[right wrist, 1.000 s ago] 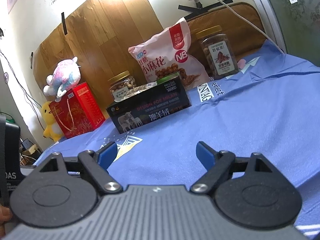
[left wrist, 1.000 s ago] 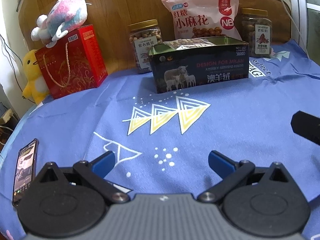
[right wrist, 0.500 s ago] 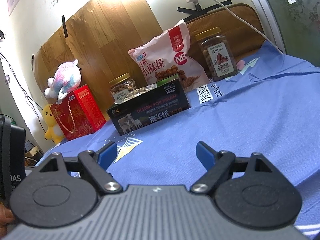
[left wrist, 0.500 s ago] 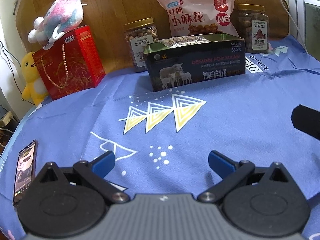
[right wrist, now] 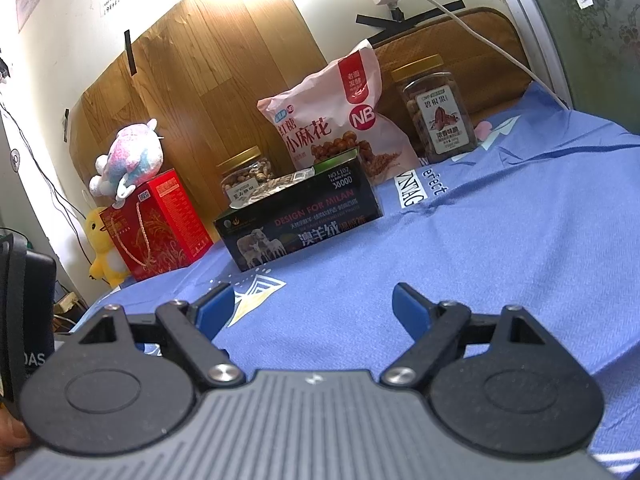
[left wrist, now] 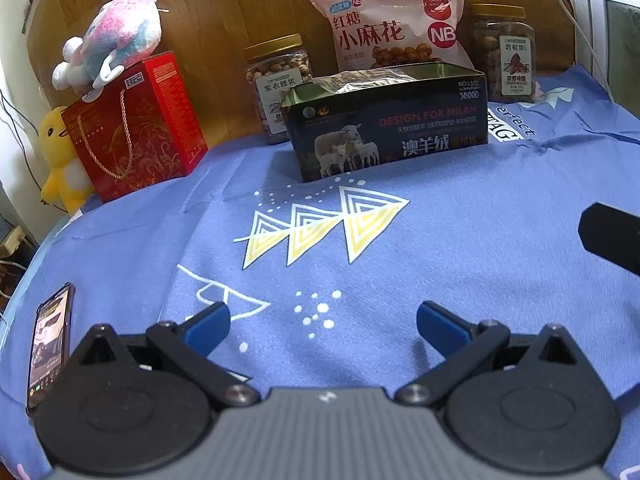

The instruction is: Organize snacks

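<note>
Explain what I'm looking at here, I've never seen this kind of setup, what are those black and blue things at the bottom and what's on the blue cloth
There is no robot. A person holds one two-finger gripper in each hand, and a fisheye camera on each looks forward along its fingers, so each picture shows its own tool at the bottom.

One picture comes from the left gripper, the other from the right gripper. The blue tips are the fingers. Both grippers are open and hold nothing.

On the blue tablecloth stands an open dark tin with sheep on it, with a foil packet inside. Behind it are a pink snack bag and two gold-lidded nut jars, one on the left and one on the right. Farther left stands a red gift box with a plush toy on top and a yellow duck toy beside it. A phone lies near the left gripper.
</note>
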{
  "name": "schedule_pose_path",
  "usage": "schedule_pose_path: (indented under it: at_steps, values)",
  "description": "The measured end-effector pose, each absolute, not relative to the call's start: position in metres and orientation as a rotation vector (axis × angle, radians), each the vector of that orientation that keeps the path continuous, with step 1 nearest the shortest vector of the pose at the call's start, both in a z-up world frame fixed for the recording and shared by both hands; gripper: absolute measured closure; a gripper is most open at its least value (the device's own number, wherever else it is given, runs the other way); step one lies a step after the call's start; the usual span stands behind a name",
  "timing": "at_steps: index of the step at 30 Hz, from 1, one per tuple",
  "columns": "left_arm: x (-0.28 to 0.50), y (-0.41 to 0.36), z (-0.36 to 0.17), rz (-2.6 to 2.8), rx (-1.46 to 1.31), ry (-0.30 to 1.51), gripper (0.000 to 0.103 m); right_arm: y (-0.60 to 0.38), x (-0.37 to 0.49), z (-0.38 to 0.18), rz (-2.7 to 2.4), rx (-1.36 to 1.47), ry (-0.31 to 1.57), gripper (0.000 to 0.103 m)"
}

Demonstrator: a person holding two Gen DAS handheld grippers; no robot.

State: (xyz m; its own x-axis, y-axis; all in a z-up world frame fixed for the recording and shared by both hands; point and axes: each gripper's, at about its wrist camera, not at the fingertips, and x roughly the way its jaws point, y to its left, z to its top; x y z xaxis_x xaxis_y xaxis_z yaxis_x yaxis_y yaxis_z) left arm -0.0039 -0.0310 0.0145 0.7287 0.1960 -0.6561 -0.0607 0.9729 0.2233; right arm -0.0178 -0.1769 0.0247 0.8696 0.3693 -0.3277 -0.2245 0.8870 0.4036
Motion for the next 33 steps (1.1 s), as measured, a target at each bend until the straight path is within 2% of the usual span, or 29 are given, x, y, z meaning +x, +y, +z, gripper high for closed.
schedule_pose_path:
  at_steps: [33]
  values:
    - [-0.0046, -0.032, 0.0132, 0.156, 0.218, 0.739, 0.0, -0.1827, -0.0188, 0.0253, 0.312, 0.38, 0.41, 0.015]
